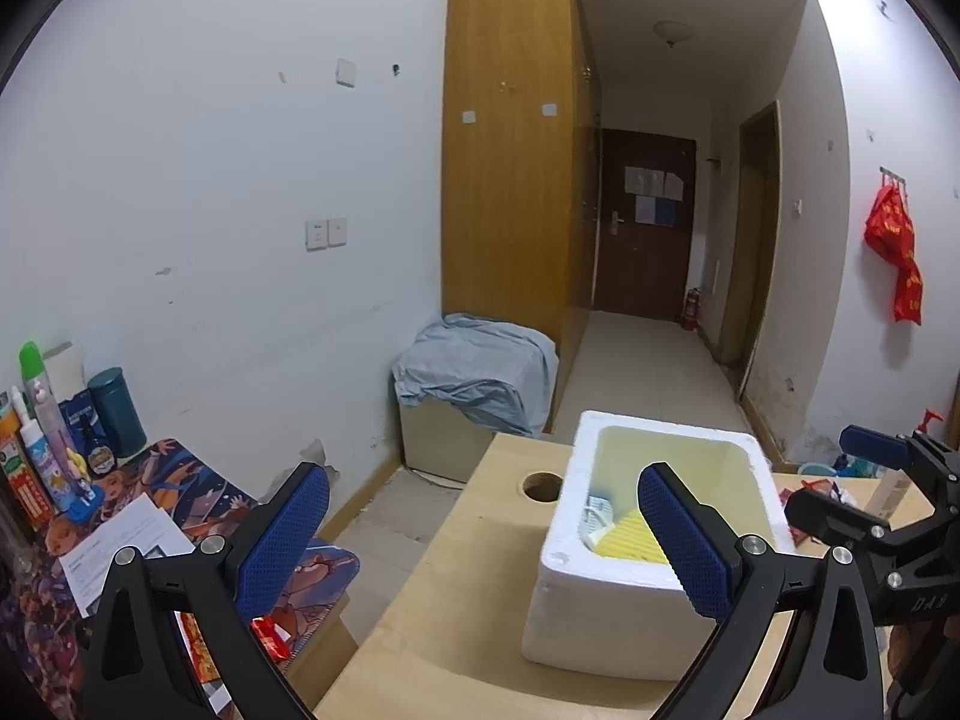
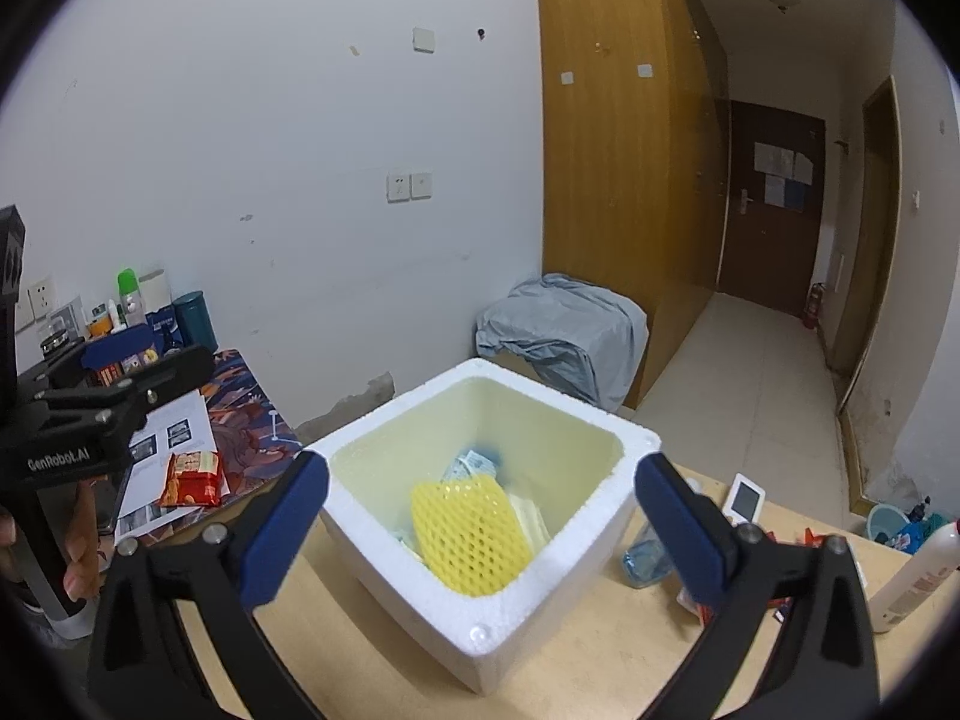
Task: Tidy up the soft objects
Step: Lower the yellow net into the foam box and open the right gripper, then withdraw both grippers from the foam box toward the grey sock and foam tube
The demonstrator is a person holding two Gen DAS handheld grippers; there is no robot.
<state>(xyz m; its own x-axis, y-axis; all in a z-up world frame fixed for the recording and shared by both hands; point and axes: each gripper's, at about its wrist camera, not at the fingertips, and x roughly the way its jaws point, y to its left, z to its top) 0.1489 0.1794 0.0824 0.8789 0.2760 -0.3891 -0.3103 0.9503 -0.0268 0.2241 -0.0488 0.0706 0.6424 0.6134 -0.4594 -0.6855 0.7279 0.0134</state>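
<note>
Inside the white foam box (image 2: 480, 546) on the tabletop (image 2: 600, 660), items under the yellow foam net (image 2: 471, 534) are mostly hidden and hard to identify. The left claw (image 1: 483, 540) stands open and empty, the box at its 2 o'clock. The right claw (image 2: 480, 531) gapes wide open with nothing gripped, the net lying between its fingers at 12 o'clock; a red snack packet (image 2: 192, 480) sits at 9 o'clock, a blue bottle (image 2: 648, 558) at 3 o'clock.

A white foam box (image 2: 480, 618) with a pale yellow inside is holding a yellow honeycomb-patterned foam net (image 2: 471, 534). Both claws are showing blue dimpled pads (image 2: 288, 534) on black frames, over a pale wooden worktop (image 2: 600, 666).
</note>
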